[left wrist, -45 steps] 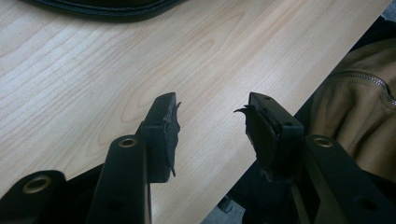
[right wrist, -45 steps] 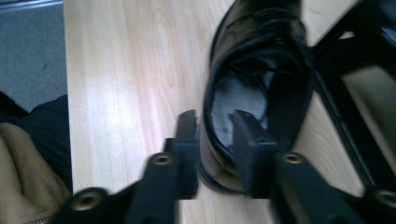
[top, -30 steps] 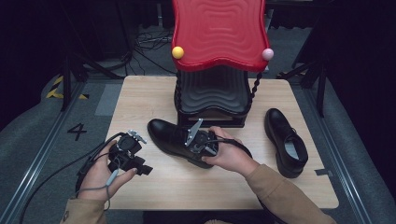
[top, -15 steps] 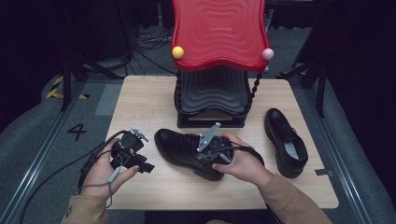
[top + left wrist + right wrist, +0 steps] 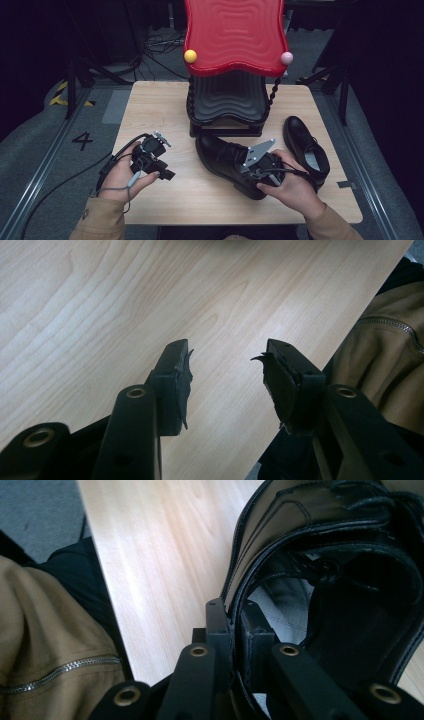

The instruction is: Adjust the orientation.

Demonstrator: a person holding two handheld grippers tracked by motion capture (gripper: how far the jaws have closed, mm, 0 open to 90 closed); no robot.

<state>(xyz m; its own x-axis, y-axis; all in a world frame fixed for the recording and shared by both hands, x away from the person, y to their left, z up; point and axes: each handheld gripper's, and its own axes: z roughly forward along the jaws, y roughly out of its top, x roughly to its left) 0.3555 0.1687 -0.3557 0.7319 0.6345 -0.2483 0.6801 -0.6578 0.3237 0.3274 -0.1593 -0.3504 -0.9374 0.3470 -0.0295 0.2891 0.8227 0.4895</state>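
shoe pinched at the collar, rack just ahead

we see the right gripper (image 5: pixel 252 167), low and right of centre in the high view, with its jaws clenched on the collar of a black leather shoe (image 5: pixel 227 160); in the right gripper view the leather rim (image 5: pixel 235 600) runs straight up between the two black jaws, one inside the opening and one outside. the shoe lies in the middle of the counter (image 5: pixel 150 110), its long axis slanting from the toe at upper left to the heel at lower right, where the jaws grip it. the toe sits near the foot of a black and red shoe rack (image 5: pixel 227 100) at the top centre of the frame, so we judge any placing move would run up the frame along that axis, and the right hand (image 5: pixel 292 187) is the one holding the shoe.

the left gripper (image 5: pixel 152 157) hangs at the lower left, well apart from the shoe, its jaws released and empty over bare wood in the left gripper view. a second black shoe (image 5: pixel 306 145) rests at the right, heel towards us.

the counter is pale wood grain; around it we see grey carpet, dark curtains and cables on the floor.
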